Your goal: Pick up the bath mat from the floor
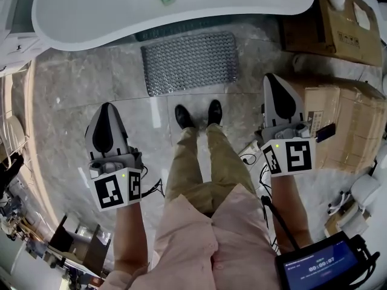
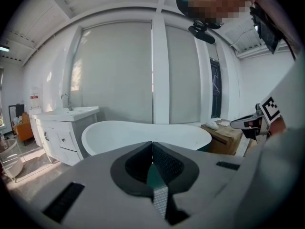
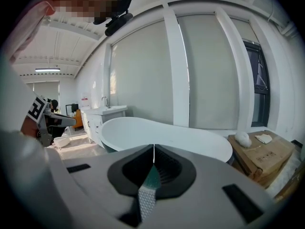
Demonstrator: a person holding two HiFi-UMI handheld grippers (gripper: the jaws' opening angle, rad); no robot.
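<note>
Grey nubbly rectangular bath mat [image 1: 190, 62], marble floor [image 1: 72, 95]

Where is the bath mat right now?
Head view, top centre: the bath mat lies flat on the floor between the bathtub and the person's shoes.

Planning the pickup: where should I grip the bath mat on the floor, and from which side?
Probably the near long edge of the bath mat, approached from the shoes: it lies flat, and the bathtub crowds its far edge.
</note>
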